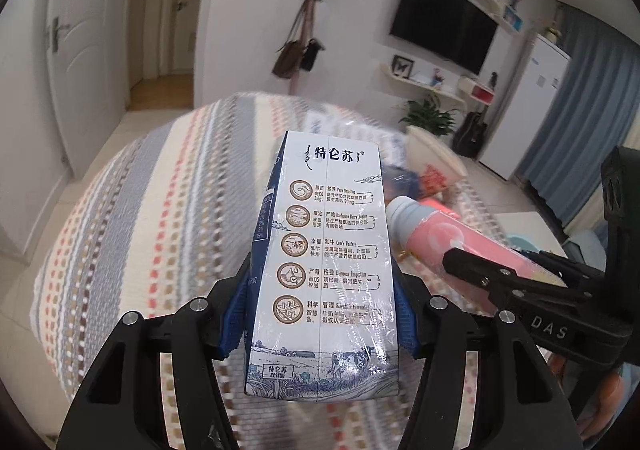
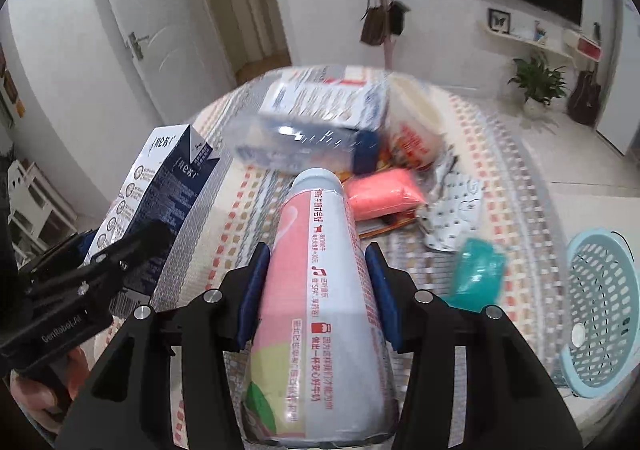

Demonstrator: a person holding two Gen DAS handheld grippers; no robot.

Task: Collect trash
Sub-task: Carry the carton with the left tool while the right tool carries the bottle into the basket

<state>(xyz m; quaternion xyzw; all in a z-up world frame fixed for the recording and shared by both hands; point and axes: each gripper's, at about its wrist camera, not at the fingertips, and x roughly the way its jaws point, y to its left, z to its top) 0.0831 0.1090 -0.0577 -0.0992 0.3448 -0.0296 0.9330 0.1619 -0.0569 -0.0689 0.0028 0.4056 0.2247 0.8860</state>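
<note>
Two tools grip trash: left tool [image 1: 320, 314] clamps milk carton [image 1: 326, 250], right tool [image 2: 316, 290] clamps pink bottle [image 2: 320, 290].

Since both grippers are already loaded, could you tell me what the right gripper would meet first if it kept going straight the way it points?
Probably the clear-wrapped blue-and-white box lying on the striped table: it sits directly beyond the cap of the pink bottle that the right gripper holds. Depth is unclear and that area is blurred.

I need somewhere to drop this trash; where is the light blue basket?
In the right wrist view, the light blue basket sits at the far right edge, beside the striped table, just beyond the teal cup.
</note>
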